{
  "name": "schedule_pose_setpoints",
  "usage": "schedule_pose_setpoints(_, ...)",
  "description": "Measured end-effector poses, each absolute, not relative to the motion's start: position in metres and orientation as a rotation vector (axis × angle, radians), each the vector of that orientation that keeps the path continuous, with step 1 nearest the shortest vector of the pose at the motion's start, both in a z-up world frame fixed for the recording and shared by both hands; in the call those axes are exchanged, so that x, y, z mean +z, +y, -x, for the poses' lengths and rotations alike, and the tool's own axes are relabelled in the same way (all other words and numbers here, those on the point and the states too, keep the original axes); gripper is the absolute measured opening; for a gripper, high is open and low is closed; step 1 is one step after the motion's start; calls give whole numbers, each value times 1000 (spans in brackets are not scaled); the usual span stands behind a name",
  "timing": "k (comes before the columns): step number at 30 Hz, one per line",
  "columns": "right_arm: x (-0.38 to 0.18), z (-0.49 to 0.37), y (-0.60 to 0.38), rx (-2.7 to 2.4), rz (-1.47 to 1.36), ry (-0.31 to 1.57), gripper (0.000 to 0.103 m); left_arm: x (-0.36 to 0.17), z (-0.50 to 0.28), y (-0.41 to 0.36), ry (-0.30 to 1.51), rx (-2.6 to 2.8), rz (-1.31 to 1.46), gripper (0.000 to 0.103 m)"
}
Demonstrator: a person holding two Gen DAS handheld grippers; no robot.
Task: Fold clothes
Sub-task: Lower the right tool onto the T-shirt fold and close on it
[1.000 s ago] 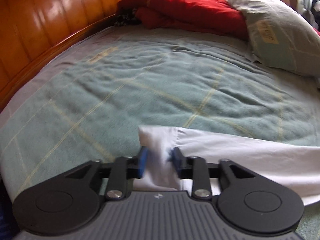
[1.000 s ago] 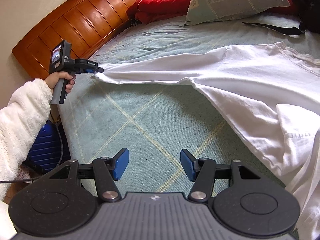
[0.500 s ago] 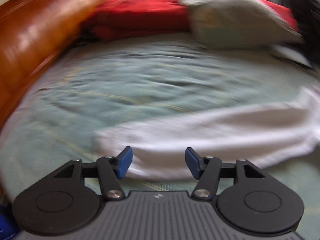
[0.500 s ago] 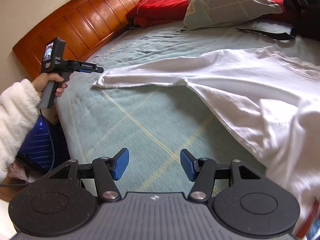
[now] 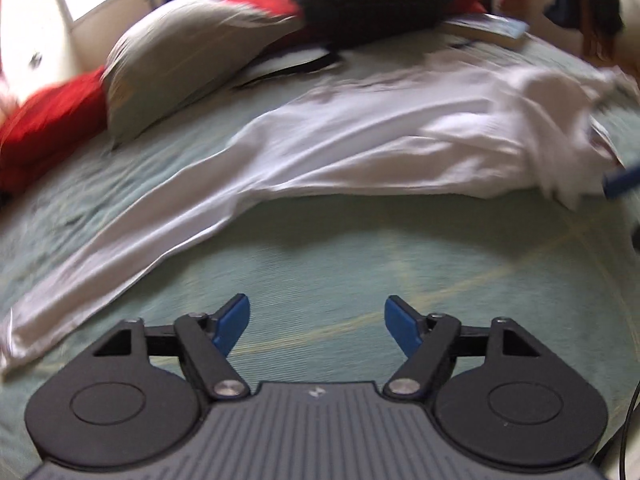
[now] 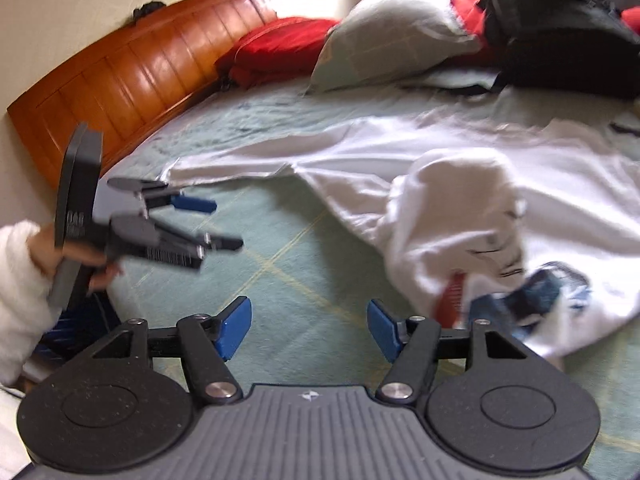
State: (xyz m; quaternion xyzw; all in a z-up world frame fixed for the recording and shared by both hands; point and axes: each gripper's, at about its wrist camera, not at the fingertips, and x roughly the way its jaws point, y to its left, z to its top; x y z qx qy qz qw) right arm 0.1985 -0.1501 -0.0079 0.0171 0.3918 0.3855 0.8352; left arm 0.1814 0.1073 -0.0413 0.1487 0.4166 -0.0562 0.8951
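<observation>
A white long-sleeved shirt [image 5: 360, 136] lies spread on the green bedspread [image 5: 328, 264], one sleeve [image 5: 120, 248] stretched out flat to the left. In the right wrist view the same shirt [image 6: 460, 184] is bunched at the right, showing a printed patch [image 6: 520, 292]. My left gripper [image 5: 317, 326] hovers over bare bedspread below the sleeve, its jaws opening with nothing between them; it also shows at the left of the right wrist view [image 6: 224, 224], held by a hand in a fluffy white sleeve [image 6: 20, 288]. My right gripper [image 6: 310, 328] is opening too, empty, just left of the bunched cloth.
A grey-green pillow [image 6: 392, 32], red bedding [image 6: 276, 48] and a black bag [image 6: 560, 28] lie at the head of the bed. A wooden headboard [image 6: 120, 76] runs along the left. A book [image 5: 492, 28] rests near the far edge.
My left gripper let go of the sleeve cuff, opened and swung away to the right over the bedspread; the sleeve now lies flat. My right gripper shifted toward the bunched shirt and widened slightly.
</observation>
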Motion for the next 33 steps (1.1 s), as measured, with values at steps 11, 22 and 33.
schedule_pose_setpoints(11,0,-198,-155,737,9,659,65,-51,-140,54,868,-102,-254,82)
schedule_pose_setpoints(22,-23,-228,-116,499,106,719,36,-46,-124,69,808,-56,-217,86)
schedule_pose_setpoints(33,-49,-225,-85,356,264,749,46,-49,-125,87,789,-78,-159,86)
